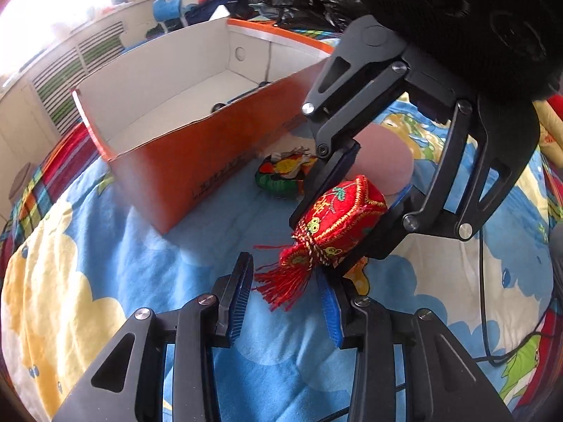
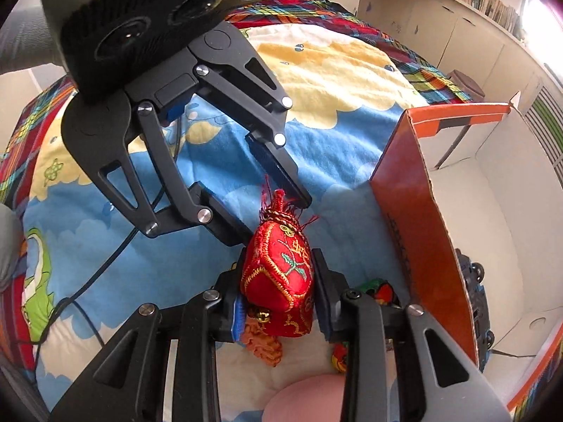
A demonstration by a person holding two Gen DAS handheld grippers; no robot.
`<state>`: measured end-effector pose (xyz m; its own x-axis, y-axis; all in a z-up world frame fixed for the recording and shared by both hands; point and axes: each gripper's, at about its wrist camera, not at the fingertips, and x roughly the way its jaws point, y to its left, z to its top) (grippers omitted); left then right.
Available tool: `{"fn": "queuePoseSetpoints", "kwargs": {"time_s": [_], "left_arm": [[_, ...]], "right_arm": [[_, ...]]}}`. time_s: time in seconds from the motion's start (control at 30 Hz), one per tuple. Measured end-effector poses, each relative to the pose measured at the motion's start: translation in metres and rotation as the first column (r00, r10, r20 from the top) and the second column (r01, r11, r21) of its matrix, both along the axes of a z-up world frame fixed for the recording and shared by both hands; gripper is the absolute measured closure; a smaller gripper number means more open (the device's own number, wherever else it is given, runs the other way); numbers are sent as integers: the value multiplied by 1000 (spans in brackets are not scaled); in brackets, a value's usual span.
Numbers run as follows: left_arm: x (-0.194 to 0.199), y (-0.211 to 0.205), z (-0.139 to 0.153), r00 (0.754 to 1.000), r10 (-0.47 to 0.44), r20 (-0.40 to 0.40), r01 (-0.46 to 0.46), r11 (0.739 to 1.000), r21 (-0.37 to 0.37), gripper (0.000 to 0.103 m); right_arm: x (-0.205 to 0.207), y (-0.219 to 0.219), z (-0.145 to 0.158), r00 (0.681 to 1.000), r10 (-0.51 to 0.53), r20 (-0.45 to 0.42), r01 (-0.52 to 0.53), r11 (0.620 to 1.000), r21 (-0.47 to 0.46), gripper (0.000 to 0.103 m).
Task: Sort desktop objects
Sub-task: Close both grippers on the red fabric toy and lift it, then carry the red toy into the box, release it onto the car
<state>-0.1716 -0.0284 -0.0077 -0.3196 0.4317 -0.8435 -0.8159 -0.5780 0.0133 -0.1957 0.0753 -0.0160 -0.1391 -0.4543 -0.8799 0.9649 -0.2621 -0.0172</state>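
Observation:
A red embroidered pouch (image 2: 281, 277) with a tassel is clamped between my right gripper's (image 2: 278, 292) fingers, above the blanket. In the left wrist view the same pouch (image 1: 337, 221) hangs in the right gripper (image 1: 346, 207), tassel end towards me. My left gripper (image 1: 285, 299) is open and empty, its tips on either side of the tassel without touching it. It appears in the right wrist view (image 2: 267, 204) just beyond the pouch. An orange cardboard box (image 1: 183, 161) with white inside stands open to the left; a dark toy car (image 2: 475, 302) lies inside it.
A green, yellow and red stuffed toy (image 1: 281, 176) lies on the blue cartoon blanket (image 1: 140, 263) beside the box. A pink round object (image 1: 387, 154) sits behind the pouch. A black cable (image 2: 91, 277) runs across the blanket. Black plastic bag (image 1: 302, 3) lies beyond the box.

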Motion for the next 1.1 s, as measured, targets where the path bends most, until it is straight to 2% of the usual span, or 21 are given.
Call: {"fn": "queuePoseSetpoints", "kwargs": {"time_s": [0.07,0.13,0.3,0.6,0.9,1.1], "left_arm": [[2,8,2,999,-50,10,50,999,-12,83],[6,14,4,997,-77,11,77,997,-21,92],[10,21,10,995,-95,30,96,995,-22,92],[0,23,36,995,-96,10,96,995,-40,92],[6,36,84,989,-144,-18,143,987,-74,92],[-22,47,120,988,-138,-76,132,988,-75,92]], "right_arm": [[0,5,0,999,1,42,-1,1000,-1,73],[0,10,-1,998,-5,67,5,1000,-5,73],[3,16,1,997,-20,71,21,1000,-14,73],[7,22,21,999,-25,44,27,999,-28,73],[15,29,63,1000,-7,12,7,1000,-22,73],[0,41,101,999,-28,-27,27,999,-26,73]]}}
